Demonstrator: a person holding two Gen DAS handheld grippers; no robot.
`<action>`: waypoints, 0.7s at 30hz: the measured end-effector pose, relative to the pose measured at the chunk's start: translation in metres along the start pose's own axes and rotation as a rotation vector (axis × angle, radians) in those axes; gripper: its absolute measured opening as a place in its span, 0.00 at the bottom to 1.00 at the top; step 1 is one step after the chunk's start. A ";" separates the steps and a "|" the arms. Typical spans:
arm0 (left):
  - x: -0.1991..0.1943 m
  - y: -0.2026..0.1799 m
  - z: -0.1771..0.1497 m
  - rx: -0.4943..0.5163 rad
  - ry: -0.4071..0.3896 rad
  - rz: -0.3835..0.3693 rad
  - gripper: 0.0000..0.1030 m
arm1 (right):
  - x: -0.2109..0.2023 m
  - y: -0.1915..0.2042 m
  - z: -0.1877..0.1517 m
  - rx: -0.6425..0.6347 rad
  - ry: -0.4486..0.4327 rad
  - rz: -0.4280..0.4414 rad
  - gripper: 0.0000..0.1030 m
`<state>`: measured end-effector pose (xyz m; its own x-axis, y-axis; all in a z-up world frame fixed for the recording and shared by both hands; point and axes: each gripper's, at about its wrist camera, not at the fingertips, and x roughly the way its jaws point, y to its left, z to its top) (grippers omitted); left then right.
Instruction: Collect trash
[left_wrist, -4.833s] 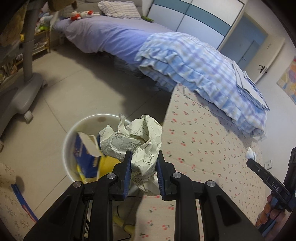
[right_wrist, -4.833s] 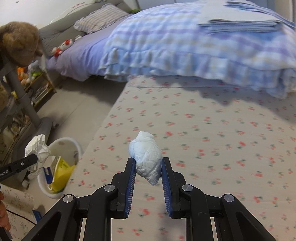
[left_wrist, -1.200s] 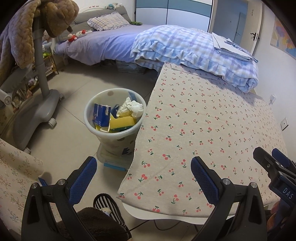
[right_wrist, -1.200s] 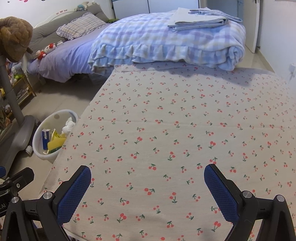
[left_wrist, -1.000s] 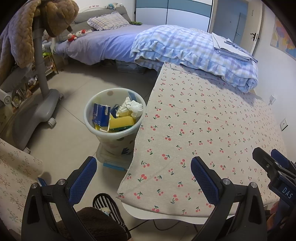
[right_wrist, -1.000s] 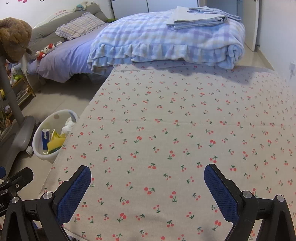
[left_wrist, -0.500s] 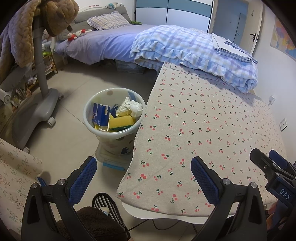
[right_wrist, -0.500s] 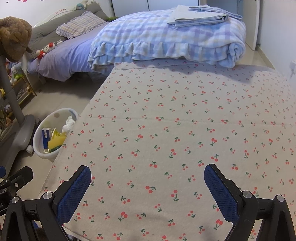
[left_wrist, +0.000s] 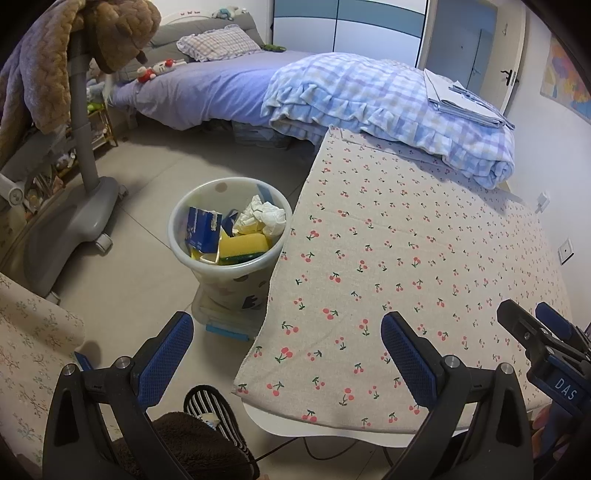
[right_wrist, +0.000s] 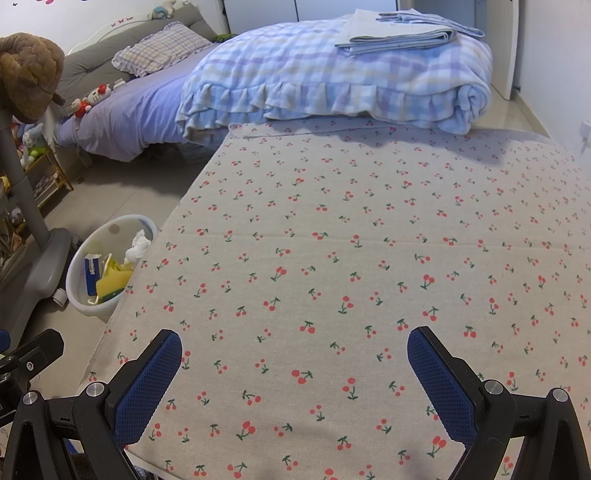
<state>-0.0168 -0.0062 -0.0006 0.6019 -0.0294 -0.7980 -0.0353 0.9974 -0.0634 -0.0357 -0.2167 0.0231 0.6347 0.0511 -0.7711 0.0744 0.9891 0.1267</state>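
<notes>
Trash (left_wrist: 255, 225) fills the white bin (left_wrist: 236, 275) beside the cherry-print worktop (left_wrist: 406, 258). Left claw (left_wrist: 286, 354) and right claw (right_wrist: 295, 373) both spread wide, holding nothing.

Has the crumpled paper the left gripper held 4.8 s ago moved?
Yes. It has gone from between the left gripper's fingers down into the bin, lying by the sponge; the jaws now stand wide open.

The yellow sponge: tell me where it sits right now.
The yellow sponge lies in the white bin on the floor, left of the cherry-print table, beside a blue carton and crumpled paper.
</notes>
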 end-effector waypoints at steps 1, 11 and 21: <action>-0.001 0.000 0.000 -0.001 -0.003 0.000 0.99 | 0.000 0.000 0.000 0.000 -0.001 0.000 0.98; -0.012 -0.002 0.002 0.015 -0.067 0.033 0.99 | -0.002 0.001 0.000 0.007 -0.011 -0.004 0.98; -0.013 -0.001 0.002 0.011 -0.077 0.034 0.99 | -0.002 0.000 0.000 0.005 -0.011 -0.004 0.98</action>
<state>-0.0235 -0.0065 0.0108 0.6604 0.0097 -0.7509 -0.0485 0.9984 -0.0298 -0.0373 -0.2163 0.0247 0.6429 0.0460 -0.7646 0.0808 0.9885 0.1274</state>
